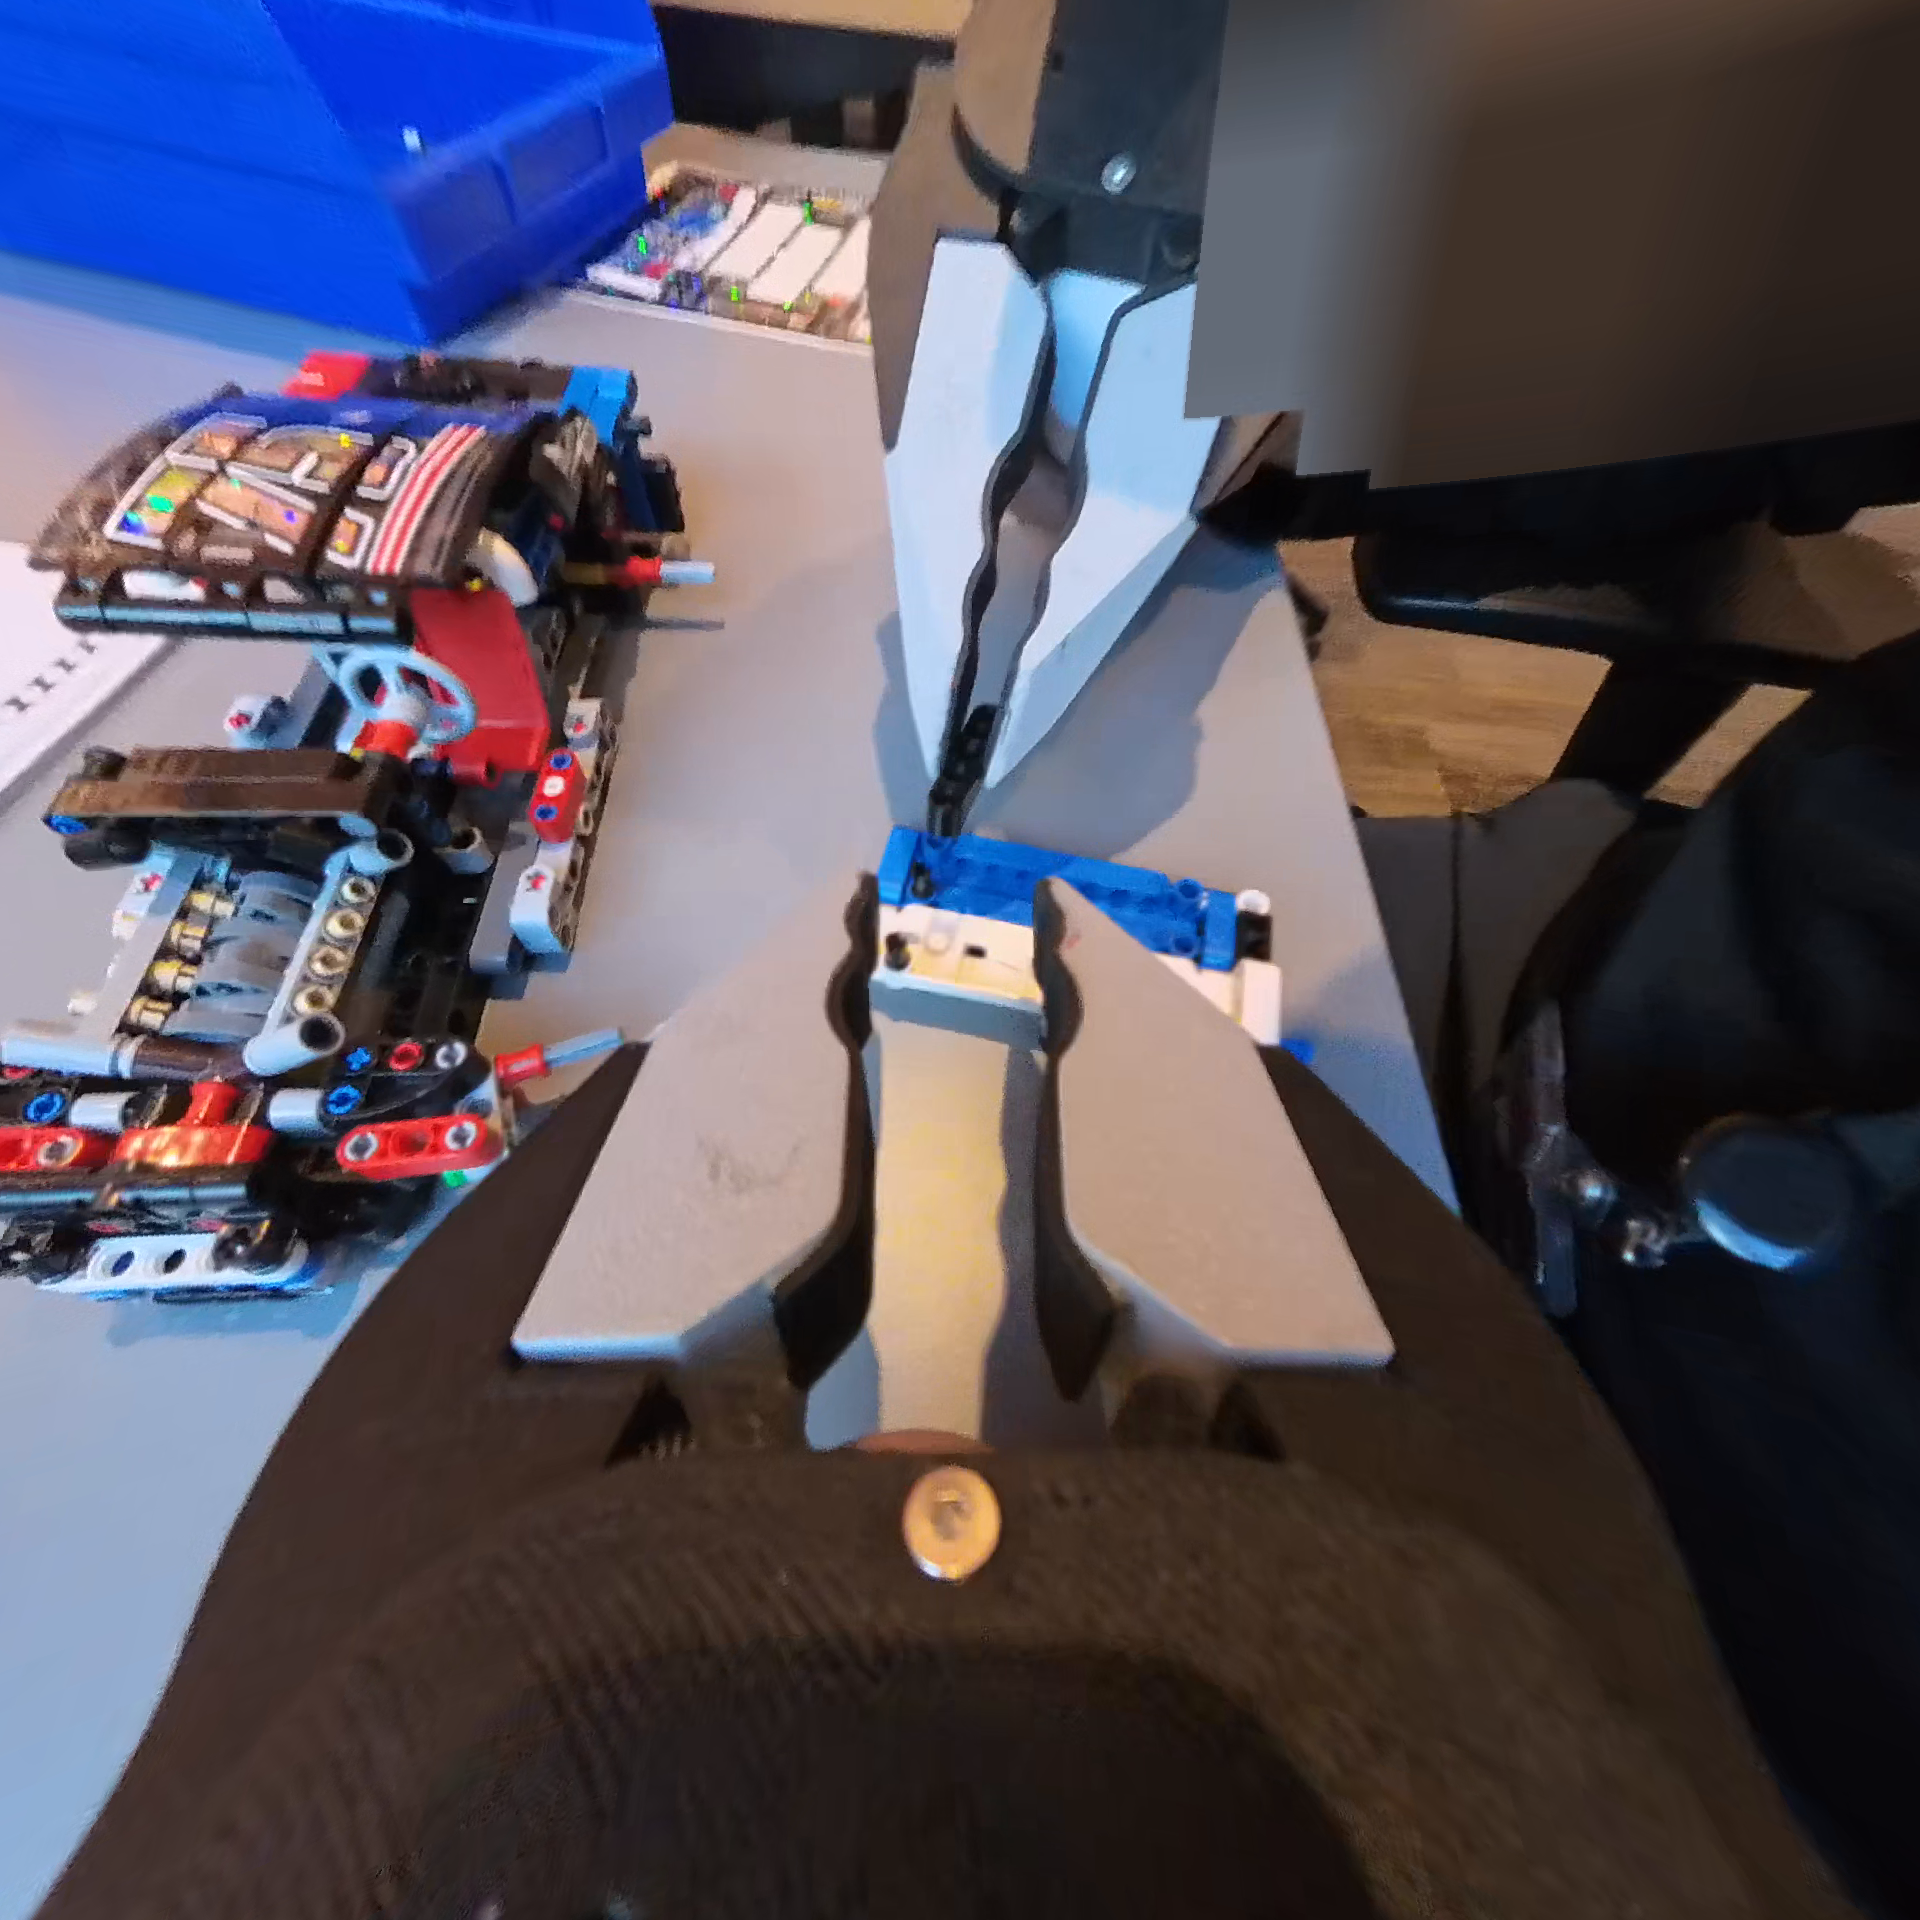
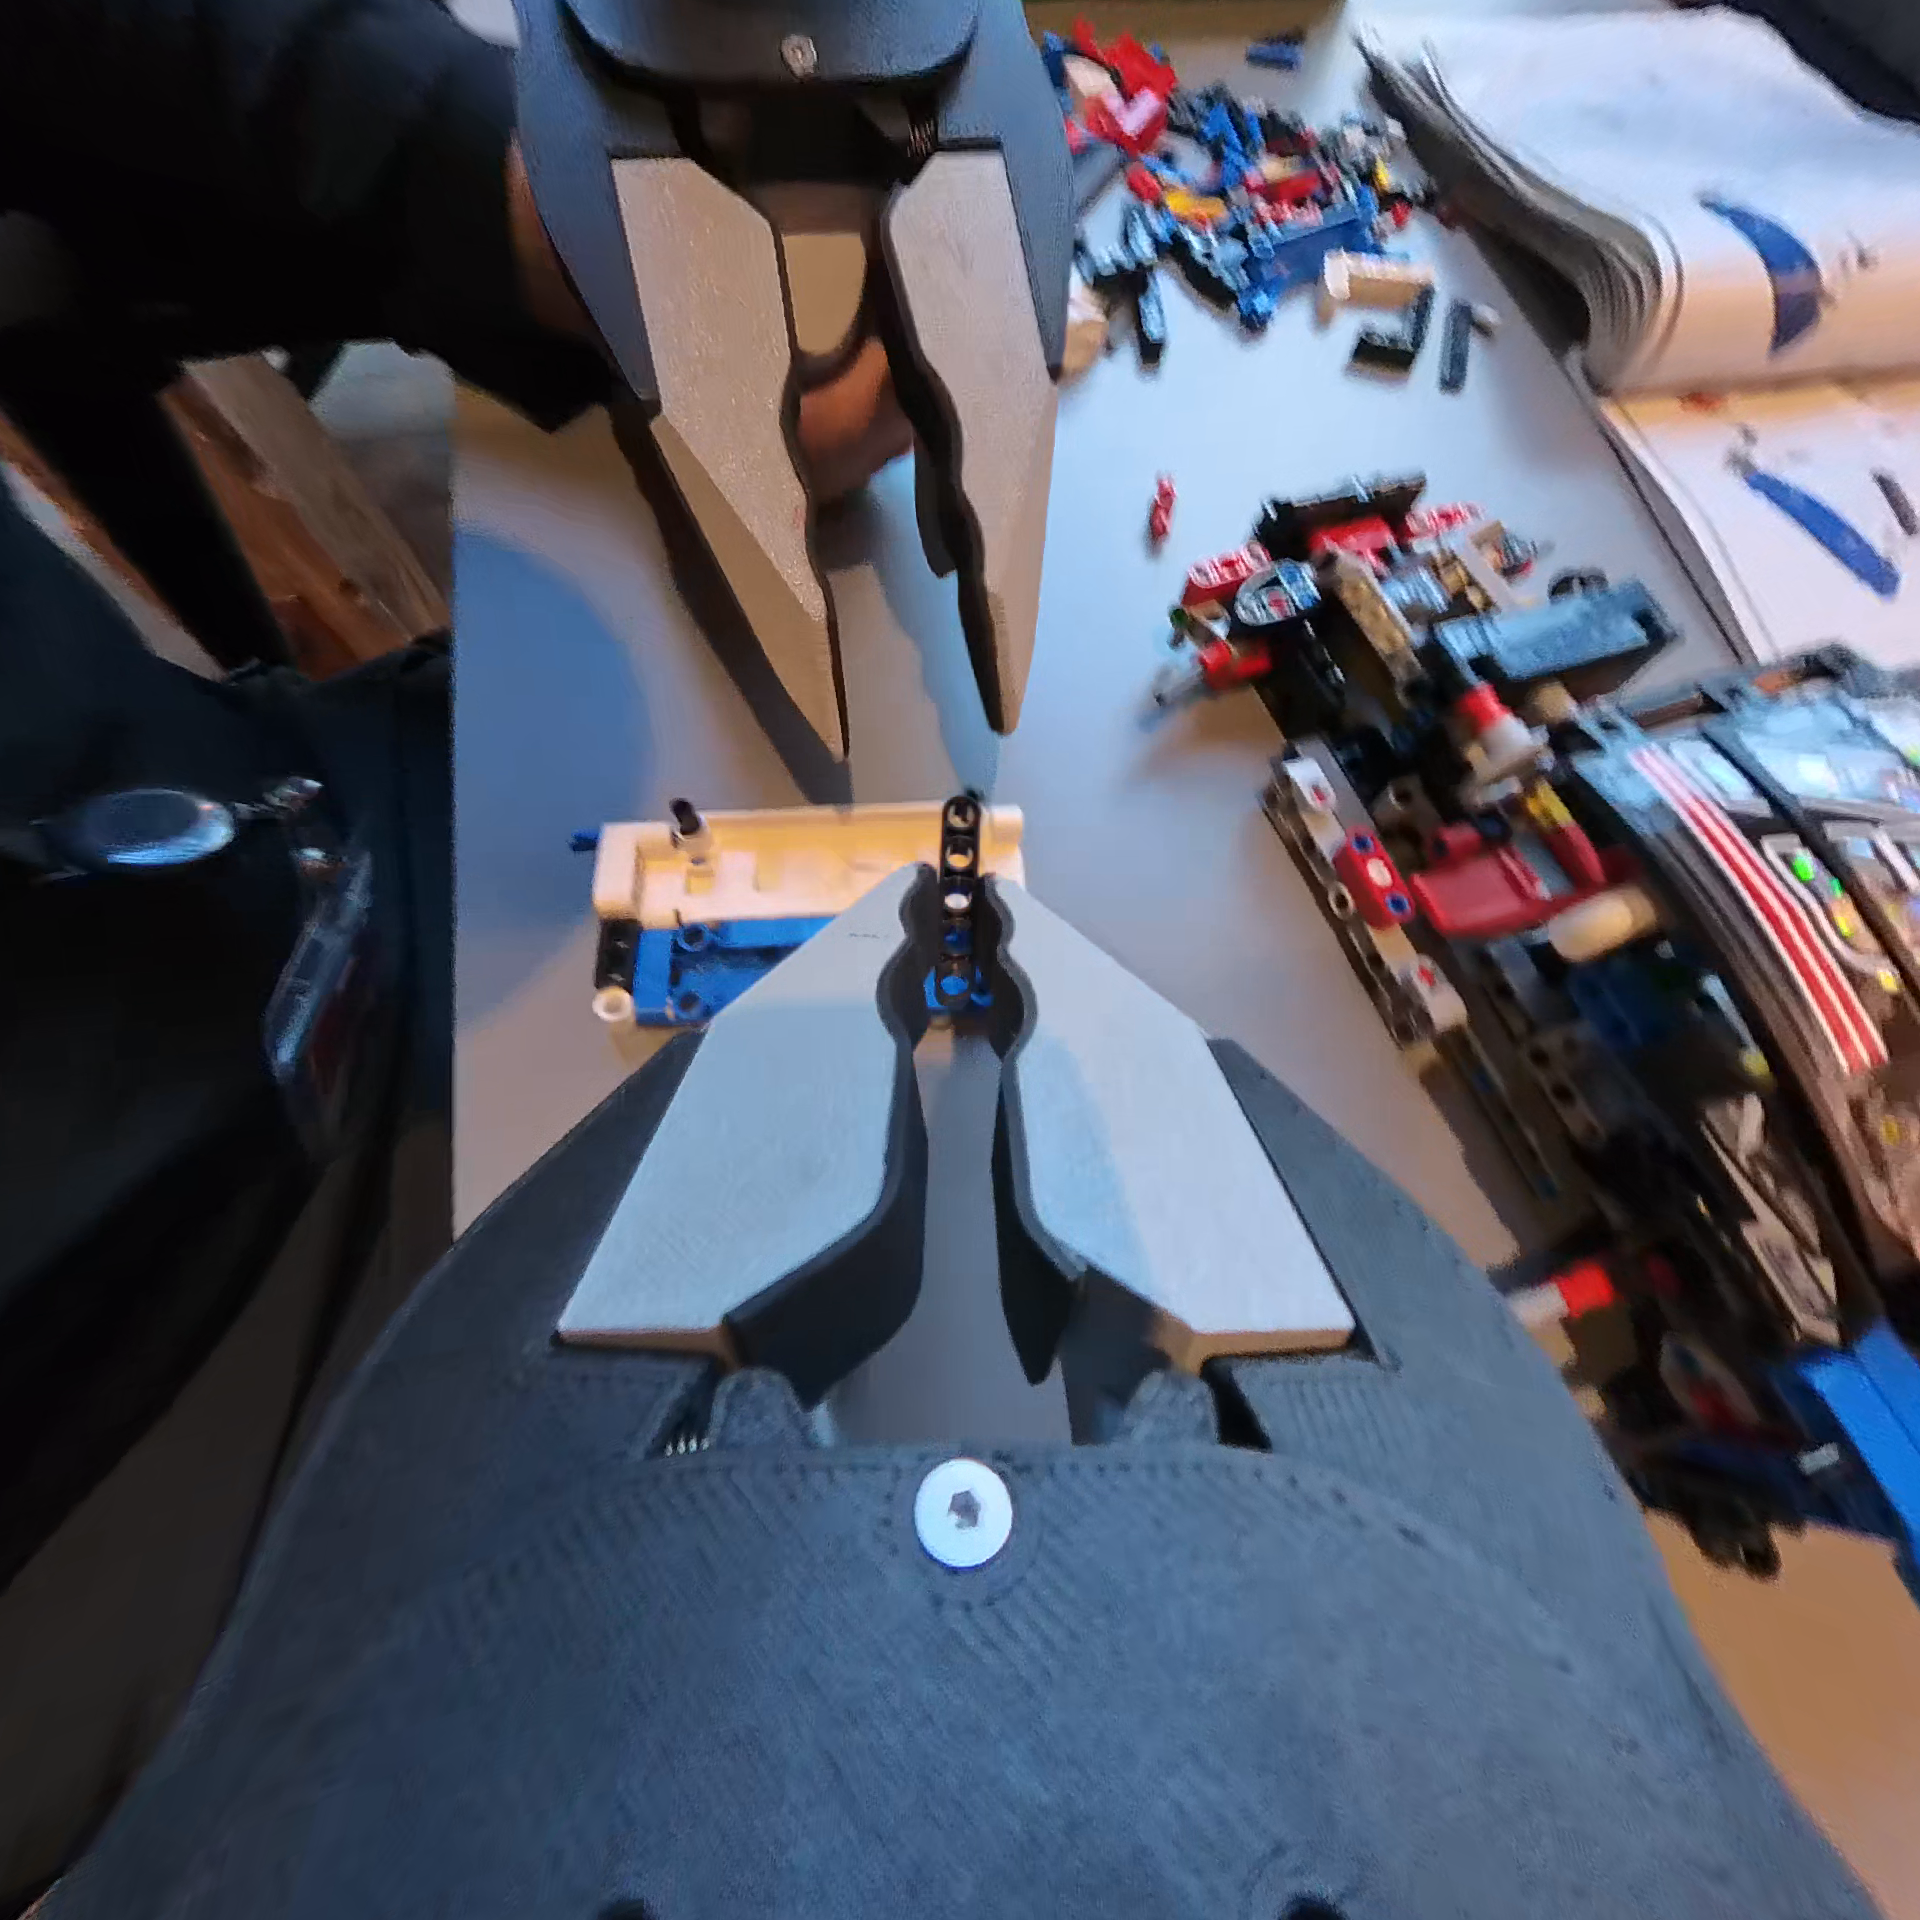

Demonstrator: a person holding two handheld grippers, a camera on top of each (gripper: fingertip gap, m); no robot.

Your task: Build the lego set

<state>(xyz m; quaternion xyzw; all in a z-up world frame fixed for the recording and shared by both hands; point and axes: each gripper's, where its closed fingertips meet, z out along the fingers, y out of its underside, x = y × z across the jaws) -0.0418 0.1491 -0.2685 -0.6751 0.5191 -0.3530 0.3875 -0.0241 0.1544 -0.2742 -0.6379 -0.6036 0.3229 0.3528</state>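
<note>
Pinching a thin black plastic beam with a row of round holes (image 2: 957,914), the right gripper (image 2: 961,894) holds it upright between its grey fingertips, just above centre in the right wrist view. The beam's lower end meets the blue end of a small white and blue brick sub-assembly (image 2: 727,904), which lies on the grey tabletop (image 2: 1122,831) near its edge. In the left wrist view the same beam (image 1: 961,758) shows at centre, hanging from the right gripper (image 1: 966,727), which comes down from the upper middle of the frame onto the sub-assembly (image 1: 1081,914). The left gripper (image 1: 951,966) sits with its fingers spread apart on either side of the sub-assembly's white end; whether they press it I cannot tell. In the right wrist view it (image 2: 914,727) hangs at upper centre, tips just behind the sub-assembly. A large, partly built car model in black, red and blue (image 1: 312,790) lies at the left of the left wrist view. A blue plastic bin (image 1: 332,135) stands in the upper left. Loose bricks (image 2: 1247,197) and an open instruction booklet (image 2: 1714,260) fill the upper right of the right wrist view.
</note>
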